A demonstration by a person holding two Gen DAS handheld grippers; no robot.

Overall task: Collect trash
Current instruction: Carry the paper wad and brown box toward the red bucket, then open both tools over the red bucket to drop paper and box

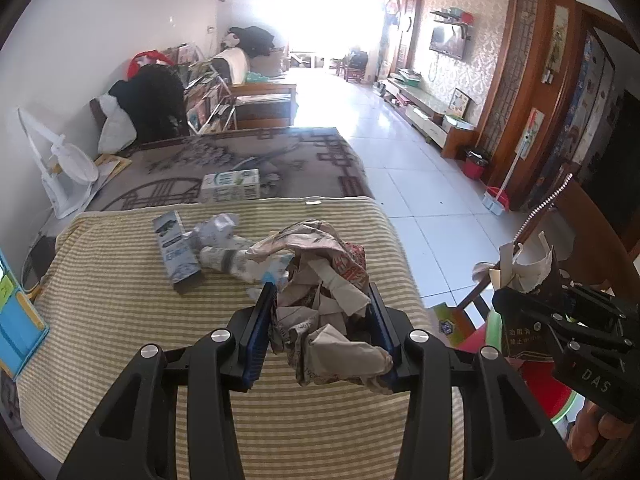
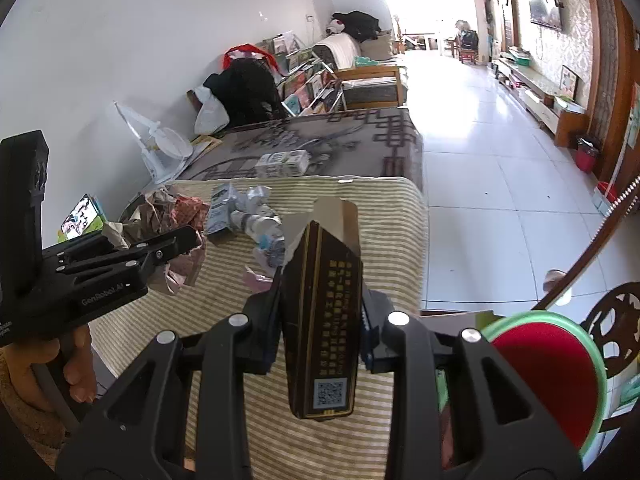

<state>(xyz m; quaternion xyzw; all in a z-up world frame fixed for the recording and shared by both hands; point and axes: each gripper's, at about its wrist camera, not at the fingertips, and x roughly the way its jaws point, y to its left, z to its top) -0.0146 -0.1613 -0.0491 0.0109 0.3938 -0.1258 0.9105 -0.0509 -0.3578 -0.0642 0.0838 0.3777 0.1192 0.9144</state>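
A striped cloth [image 1: 120, 300] covers the tabletop, scattered with paper trash [image 1: 216, 248]. The left gripper [image 1: 322, 300] clamps crumpled newspaper [image 1: 320, 280]; the right gripper [image 2: 322, 292] pinches a dark carton [image 2: 320, 320] near a red bin [image 2: 548, 368].

striped cloth [image 1: 120, 300] — yellow-white, red bin [image 2: 548, 376]

Litter pile [image 1: 216, 248] blocks mid-table — striped cloth [image 1: 120, 300] around open.

"DAS" on right tongs [image 1: 536, 276] body; "GenRobot.AI" on left tongs [image 2: 188, 248] body; QR code on dark carton [image 2: 320, 320], its gold characters unreadable.
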